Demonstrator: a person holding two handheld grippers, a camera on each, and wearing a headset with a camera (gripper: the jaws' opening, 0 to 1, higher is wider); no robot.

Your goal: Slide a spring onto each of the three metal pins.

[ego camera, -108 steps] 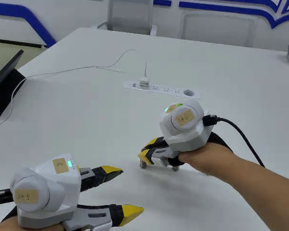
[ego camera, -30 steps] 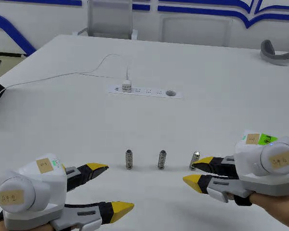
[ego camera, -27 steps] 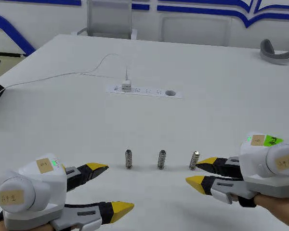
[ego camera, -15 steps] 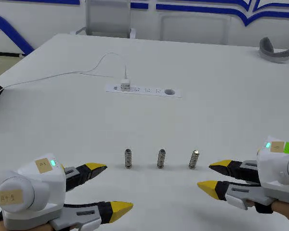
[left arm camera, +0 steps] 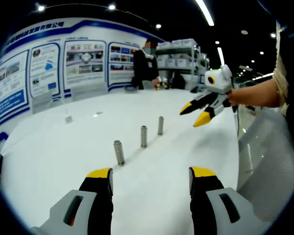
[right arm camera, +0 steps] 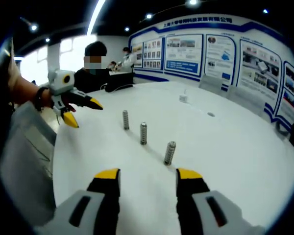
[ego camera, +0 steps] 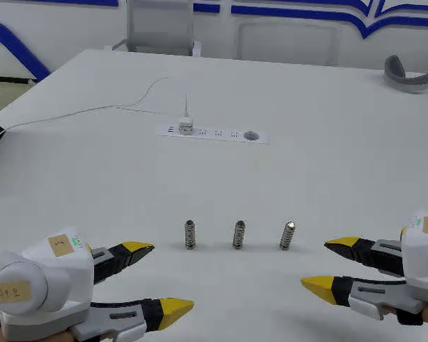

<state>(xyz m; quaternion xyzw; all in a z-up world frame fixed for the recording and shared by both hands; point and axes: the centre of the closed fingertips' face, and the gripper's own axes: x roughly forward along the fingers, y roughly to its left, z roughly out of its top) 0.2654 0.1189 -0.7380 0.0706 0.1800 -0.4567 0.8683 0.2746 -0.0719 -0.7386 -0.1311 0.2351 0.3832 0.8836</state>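
Three metal pins stand upright in a row on the white table (ego camera: pixel 328 171): the left pin (ego camera: pixel 190 234), the middle pin (ego camera: pixel 239 234) and the right pin (ego camera: pixel 288 235), with a spring (left arm camera: pixel 119 152) coiled round each, so the task looks done. The left gripper (ego camera: pixel 160 276) and right gripper (ego camera: pixel 328 263) are held at the near corners, well apart from the row, both with jaws spread and empty (nothing left to carry, I judge). The right gripper's body is cut off by the frame edge. Whether each spring sits fully down is too small to tell; the right pin shows a bright bare tip. A power strip (ego camera: pixel 210 133) lies far behind.
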